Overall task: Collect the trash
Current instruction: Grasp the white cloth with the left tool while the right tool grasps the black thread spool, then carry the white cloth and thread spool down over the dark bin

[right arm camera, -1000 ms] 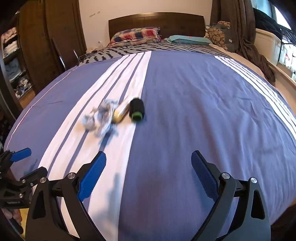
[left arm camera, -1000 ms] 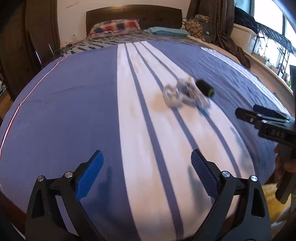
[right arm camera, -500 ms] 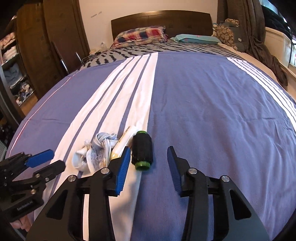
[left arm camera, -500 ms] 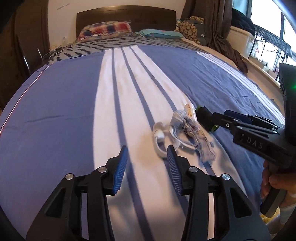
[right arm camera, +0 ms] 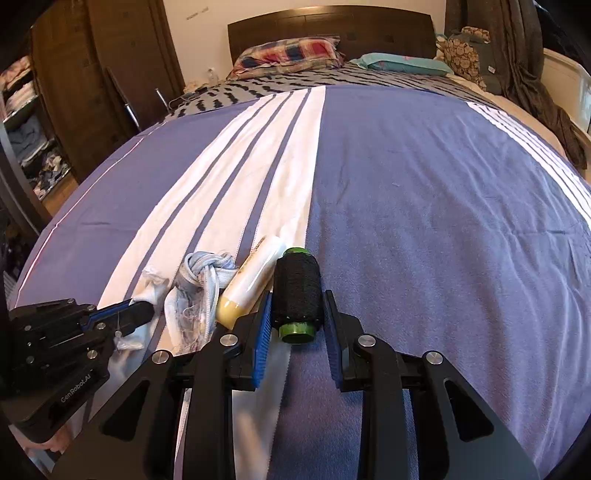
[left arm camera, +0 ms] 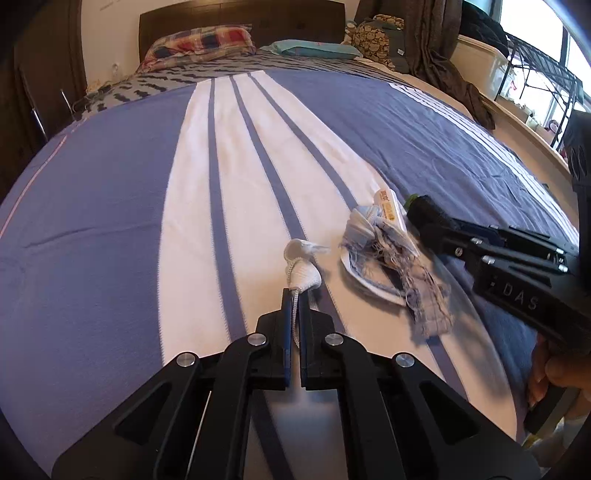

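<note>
My left gripper is shut on a white cloth scrap lying on the striped bedspread. Right of it lies a frayed blue-white knotted rag and a cream tube. My right gripper is shut on a black thread spool with green ends, resting on the bed. The tube and rag lie just left of the spool. The left gripper shows in the right wrist view, the right gripper in the left wrist view.
The bed runs away to pillows and a dark headboard. A wardrobe with clothes stands at the left. Curtains, a white bin and a rack stand along the right side.
Both grippers moved forward and closed. The left one shut on the white scrap and the right one shut on the black spool.
</note>
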A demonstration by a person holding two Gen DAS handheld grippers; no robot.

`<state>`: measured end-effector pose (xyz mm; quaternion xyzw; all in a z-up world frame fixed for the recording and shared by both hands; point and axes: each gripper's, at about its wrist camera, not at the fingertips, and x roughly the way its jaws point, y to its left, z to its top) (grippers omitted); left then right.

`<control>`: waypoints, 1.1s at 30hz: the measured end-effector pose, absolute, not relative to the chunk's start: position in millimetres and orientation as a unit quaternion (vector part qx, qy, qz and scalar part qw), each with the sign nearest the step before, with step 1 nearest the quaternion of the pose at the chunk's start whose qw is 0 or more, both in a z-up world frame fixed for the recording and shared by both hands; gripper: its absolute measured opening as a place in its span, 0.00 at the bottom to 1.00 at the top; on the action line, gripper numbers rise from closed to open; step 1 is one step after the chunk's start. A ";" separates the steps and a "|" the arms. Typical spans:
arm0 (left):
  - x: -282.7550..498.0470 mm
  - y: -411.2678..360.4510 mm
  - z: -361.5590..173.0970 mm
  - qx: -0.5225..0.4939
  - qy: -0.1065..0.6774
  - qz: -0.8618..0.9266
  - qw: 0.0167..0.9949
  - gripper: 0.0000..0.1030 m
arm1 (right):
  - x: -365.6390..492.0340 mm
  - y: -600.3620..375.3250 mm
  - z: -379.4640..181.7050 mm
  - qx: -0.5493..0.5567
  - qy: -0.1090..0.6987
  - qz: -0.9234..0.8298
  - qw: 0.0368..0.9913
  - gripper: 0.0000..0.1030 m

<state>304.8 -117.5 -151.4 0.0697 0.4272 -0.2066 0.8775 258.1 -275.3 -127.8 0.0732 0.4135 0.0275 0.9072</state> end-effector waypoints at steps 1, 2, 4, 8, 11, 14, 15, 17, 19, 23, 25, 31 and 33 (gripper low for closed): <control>301.1 -115.3 -149.7 0.071 0.426 -0.206 0.878 0.01 | 254.5 -275.5 -126.0 0.074 0.411 0.026 0.908 0.26; 297.0 -112.1 -147.8 0.071 0.424 -0.204 0.879 0.01 | 249.5 -275.7 -123.6 0.074 0.409 0.024 0.909 0.26; 286.4 -106.2 -143.4 0.073 0.419 -0.202 0.882 0.01 | 239.8 -276.3 -118.9 0.074 0.405 0.024 0.911 0.27; 255.7 -93.9 -128.0 0.076 0.403 -0.203 0.889 0.01 | 215.1 -274.6 -106.6 0.071 0.394 0.025 0.916 0.27; 226.6 -87.3 -115.0 0.080 0.386 -0.206 0.896 0.01 | 185.9 -269.7 -93.4 0.071 0.379 0.029 0.922 0.27; 196.8 -81.4 -104.0 0.075 0.372 -0.212 0.900 0.01 | 161.3 -262.3 -84.9 0.066 0.368 0.033 0.927 0.27; 189.0 -80.3 -101.3 0.073 0.369 -0.214 0.901 0.01 | 150.8 -258.9 -81.8 0.064 0.365 0.037 0.928 0.27; 168.3 -76.2 -95.5 0.068 0.361 -0.218 0.904 0.01 | 131.4 -252.9 -76.0 0.061 0.358 0.044 0.931 0.27; 148.9 -72.9 -92.5 0.064 0.355 -0.220 0.907 0.01 | 109.8 -247.0 -70.8 0.060 0.350 0.051 0.933 0.27; 103.9 -63.7 -100.0 0.042 0.354 -0.234 0.904 0.01 | 74.5 -239.1 -67.2 0.069 0.339 0.065 0.936 0.27; 88.1 -60.3 -106.6 0.035 0.359 -0.238 0.902 0.01 | 54.8 -234.5 -71.4 0.074 0.338 0.071 0.936 0.27; 46.1 -53.4 -135.2 0.034 0.382 -0.246 0.890 0.01 | 16.0 -222.5 -99.5 0.085 0.360 0.081 0.925 0.27; 35.4 -51.6 -145.7 0.036 0.391 -0.246 0.886 0.01 | 7.3 -219.7 -111.3 0.089 0.372 0.082 0.920 0.27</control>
